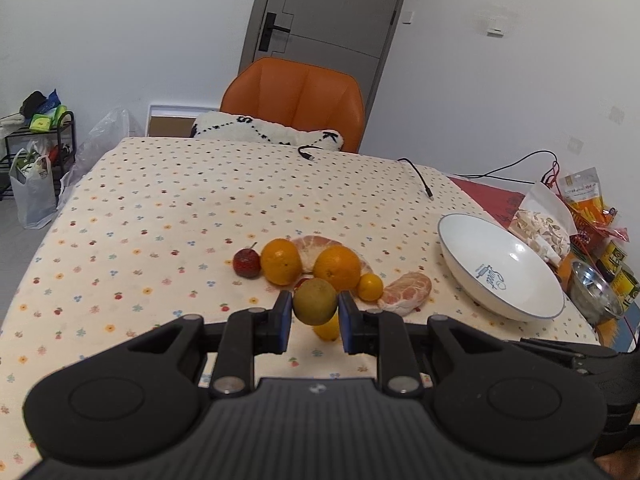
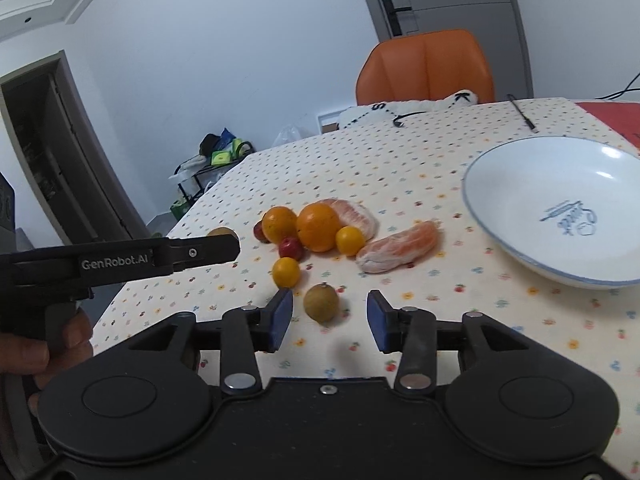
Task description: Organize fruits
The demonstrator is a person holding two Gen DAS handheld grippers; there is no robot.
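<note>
My left gripper (image 1: 315, 299) is shut on a round green-brown fruit (image 1: 315, 301), held just above the flowered tablecloth. Behind it lie two oranges (image 1: 281, 261), a red fruit (image 1: 247, 263), a small yellow-orange fruit (image 1: 370, 287) and peeled citrus pieces (image 1: 405, 290). My right gripper (image 2: 329, 296) is open. A second green-brown fruit (image 2: 321, 303) rests on the cloth between its blue pads, touching neither. The white plate (image 2: 540, 184) sits to the right with nothing in it. In the right wrist view, the left gripper's finger (image 2: 208, 250) reaches in from the left.
An orange chair (image 1: 294, 100) with a white cushion stands at the table's far edge. Black cables (image 1: 420, 178) lie on the cloth. Snack packets (image 1: 540, 224) and a metal bowl (image 1: 596, 292) crowd the right edge. A person's hand (image 2: 60, 340) holds the left gripper's handle.
</note>
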